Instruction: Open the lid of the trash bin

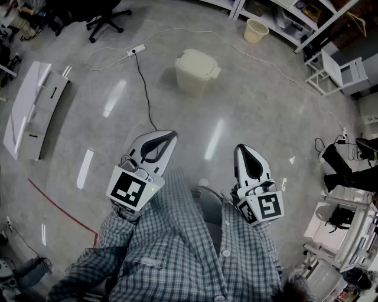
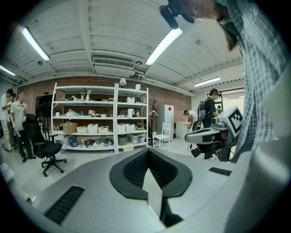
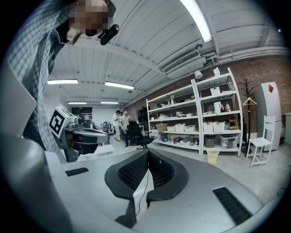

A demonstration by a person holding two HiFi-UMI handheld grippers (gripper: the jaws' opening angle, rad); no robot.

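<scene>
A cream trash bin [image 1: 196, 71] stands on the grey floor ahead of me, and its lid lies down flat on it. Both grippers are held close to my body, well short of the bin. My left gripper [image 1: 169, 137] points up and forward, its jaws shut with nothing between them. My right gripper [image 1: 240, 148] is shut and empty too. In the left gripper view the left gripper [image 2: 148, 152] faces the shelves, with the right gripper [image 2: 213, 133] beside it. The bin does not show in either gripper view.
A black cable [image 1: 144, 88] runs from a white power strip [image 1: 135, 51] across the floor just left of the bin. White panels [image 1: 32, 106] lie at the left. A small yellow basket [image 1: 256, 30] and shelves [image 1: 283, 17] stand behind, and a white chair [image 1: 333, 69] at the right.
</scene>
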